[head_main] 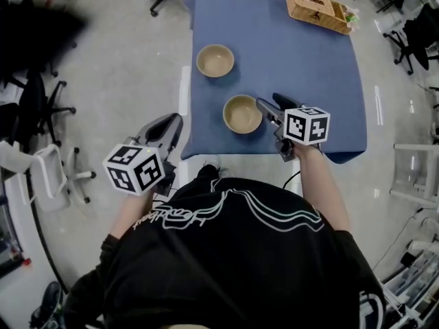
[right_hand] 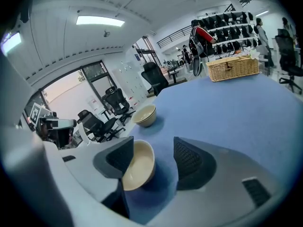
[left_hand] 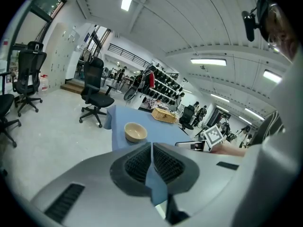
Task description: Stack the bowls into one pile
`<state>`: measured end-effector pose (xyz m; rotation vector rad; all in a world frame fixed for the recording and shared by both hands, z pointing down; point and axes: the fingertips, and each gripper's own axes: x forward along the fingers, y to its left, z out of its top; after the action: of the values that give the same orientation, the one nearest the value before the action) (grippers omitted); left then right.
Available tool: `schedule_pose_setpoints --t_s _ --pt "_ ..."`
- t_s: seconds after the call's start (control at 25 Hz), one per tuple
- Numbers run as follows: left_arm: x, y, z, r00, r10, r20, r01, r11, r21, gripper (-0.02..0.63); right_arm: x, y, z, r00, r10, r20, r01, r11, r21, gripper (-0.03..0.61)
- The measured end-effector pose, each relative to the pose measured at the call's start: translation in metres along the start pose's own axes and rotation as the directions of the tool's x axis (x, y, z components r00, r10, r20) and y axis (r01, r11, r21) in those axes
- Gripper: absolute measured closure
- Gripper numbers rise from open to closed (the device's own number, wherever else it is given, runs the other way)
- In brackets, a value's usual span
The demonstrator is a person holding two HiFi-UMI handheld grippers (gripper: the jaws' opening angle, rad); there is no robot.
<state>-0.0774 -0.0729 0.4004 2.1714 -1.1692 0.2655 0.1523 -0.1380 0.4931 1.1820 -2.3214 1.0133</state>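
Observation:
Two beige bowls stand apart on the blue table (head_main: pixel 309 81): a far bowl (head_main: pixel 215 61) (left_hand: pixel 135 132) (right_hand: pixel 145 115) and a near bowl (head_main: pixel 242 113) (right_hand: pixel 137 164). My right gripper (head_main: pixel 267 99) (right_hand: pixel 154 150) is open at the near bowl's right side. The bowl's rim lies between the jaws, the left pad over its hollow, and neither pad presses on it. My left gripper (head_main: pixel 175 120) (left_hand: pixel 152 150) is off the table's left edge, low beside its near corner. It is shut with nothing in it and points toward the far bowl.
A wicker basket (head_main: pixel 317 10) (right_hand: pixel 234 67) sits at the table's far right corner. Black office chairs (left_hand: pixel 94 91) stand on the floor left of the table, and a white chair (head_main: pixel 48 173) is beside my left arm. The table's near edge (head_main: pixel 260 157) is just under my right hand.

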Motion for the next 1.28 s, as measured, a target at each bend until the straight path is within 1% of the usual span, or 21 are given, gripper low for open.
schedule_pose_setpoints --t_s 0.4,0.8,0.92,1.04,1.28 --pt "-0.011 -0.019 -0.026 1.0 0.019 0.011 -0.019 1.0 -0.013 0.581 -0.004 0.005 -0.041 0.997 0.023 -0.074 -0.024 1.0 -0.009 0.311" --pt "-0.012 -0.01 -0.054 1.0 0.025 -0.009 -0.026 0.999 -0.038 0.581 0.009 0.008 -0.055 0.995 0.037 -0.097 -0.033 0.999 0.037 0.321" --pt "-0.007 -0.009 -0.058 1.0 0.02 -0.016 -0.021 0.999 -0.043 0.58 0.013 0.007 -0.059 0.994 0.043 -0.1 -0.037 0.997 0.065 0.344" --pt "-0.004 -0.007 -0.06 1.0 0.016 -0.02 -0.017 0.999 -0.045 0.581 0.015 0.006 -0.061 0.994 0.039 -0.099 -0.031 0.997 0.076 0.391" --pt "-0.001 -0.001 -0.065 1.0 0.012 -0.018 -0.013 0.999 -0.049 0.581 0.016 0.001 -0.06 0.998 0.026 -0.054 -0.019 0.991 0.133 0.459"
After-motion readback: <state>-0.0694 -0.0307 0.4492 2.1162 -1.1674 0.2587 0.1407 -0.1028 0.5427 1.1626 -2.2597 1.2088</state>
